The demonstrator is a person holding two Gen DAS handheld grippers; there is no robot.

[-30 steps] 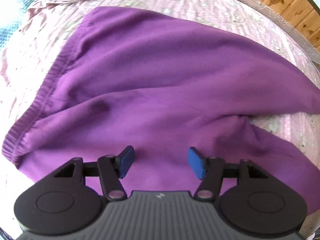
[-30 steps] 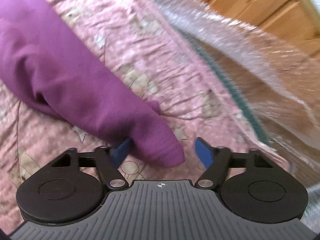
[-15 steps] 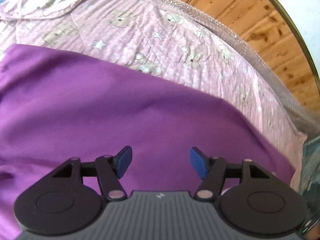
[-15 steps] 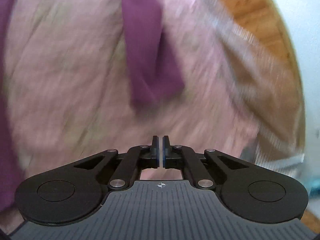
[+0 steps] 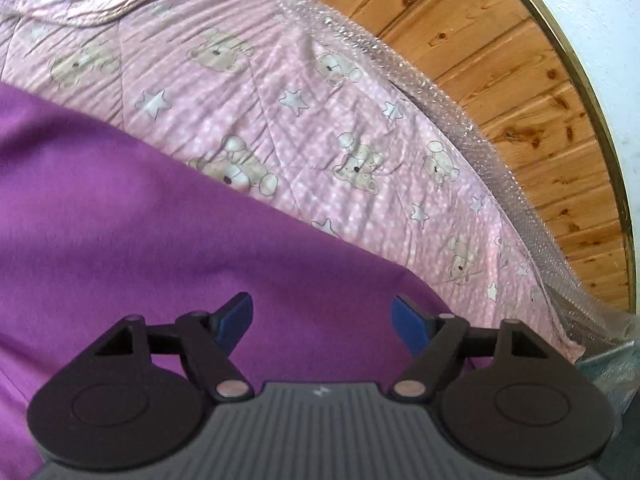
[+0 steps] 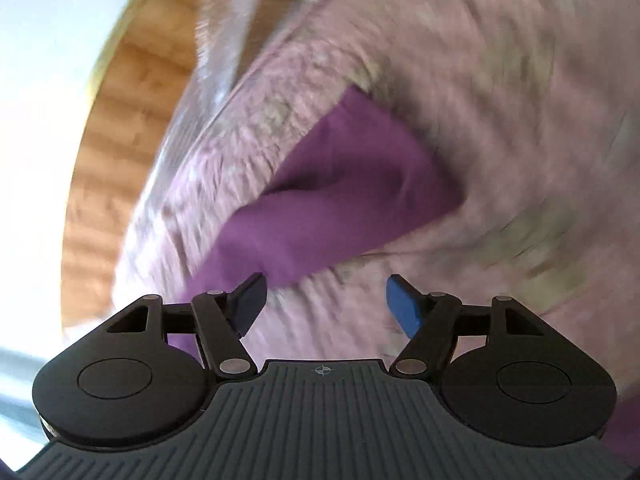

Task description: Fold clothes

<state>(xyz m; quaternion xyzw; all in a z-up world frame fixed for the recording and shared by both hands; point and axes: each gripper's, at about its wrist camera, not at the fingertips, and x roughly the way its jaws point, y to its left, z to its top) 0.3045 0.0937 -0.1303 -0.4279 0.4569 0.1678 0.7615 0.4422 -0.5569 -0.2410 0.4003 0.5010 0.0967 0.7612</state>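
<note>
A: Surroundings first?

B: Pink quilt (image 5: 320, 92) with bears and stars covers the bed; bubble wrap (image 5: 452, 104) runs along its far right edge, wood-panelled wall (image 5: 500, 52) beyond that.

A: The garment?

B: Purple garment (image 5: 132, 224) lies flat on the quilt, filling the near left of my left view, its edge running diagonally toward the near right. In my right view, which is motion-blurred, one narrow purple end (image 6: 340, 200) of it lies on the quilt, just far of my fingers.

A: Your left gripper (image 5: 322, 318)?

B: Over the cloth, jaws wide and just been opening further. Blue pads (image 5: 236, 316) well apart; nothing gripped.

A: Right gripper (image 6: 324, 304)?

B: Jaws have just sprung open, wide now. Only quilt shows between them; the purple end sits beside my left finger, not pinched.
</note>
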